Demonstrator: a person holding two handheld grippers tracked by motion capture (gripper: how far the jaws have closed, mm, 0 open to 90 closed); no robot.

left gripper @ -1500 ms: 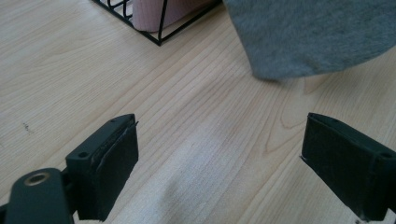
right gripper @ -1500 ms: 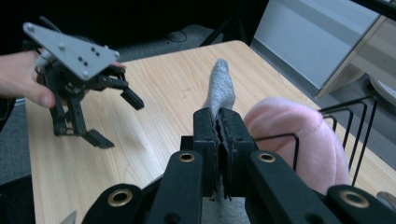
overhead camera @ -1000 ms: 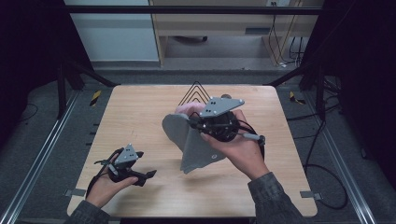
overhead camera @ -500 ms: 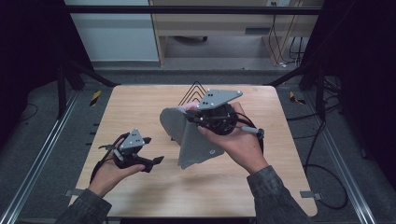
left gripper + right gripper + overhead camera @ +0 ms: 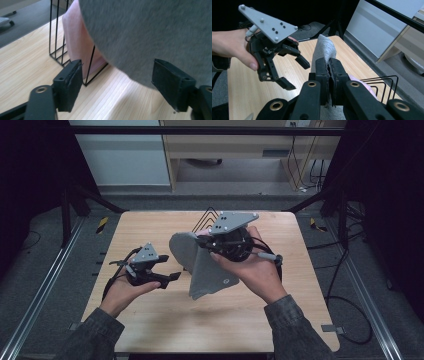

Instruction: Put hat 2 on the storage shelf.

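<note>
high view: i stand at a wooden table [image 5: 150, 330] with a gripper in each hand.
right gripper [image 5: 202, 242]: my jaws are pressed together on a grey cloth [image 5: 207, 270], which hangs below them, its lower end at the tabletop.
left gripper [image 5: 167, 270]: my jaws are spread wide with nothing between them, close beside the cloth.
left gripper view: the grey cloth hangs just ahead of my open jaws; beyond it a black wire rack [image 5: 56, 37] holds a pink cloth [image 5: 75, 40].
</note>
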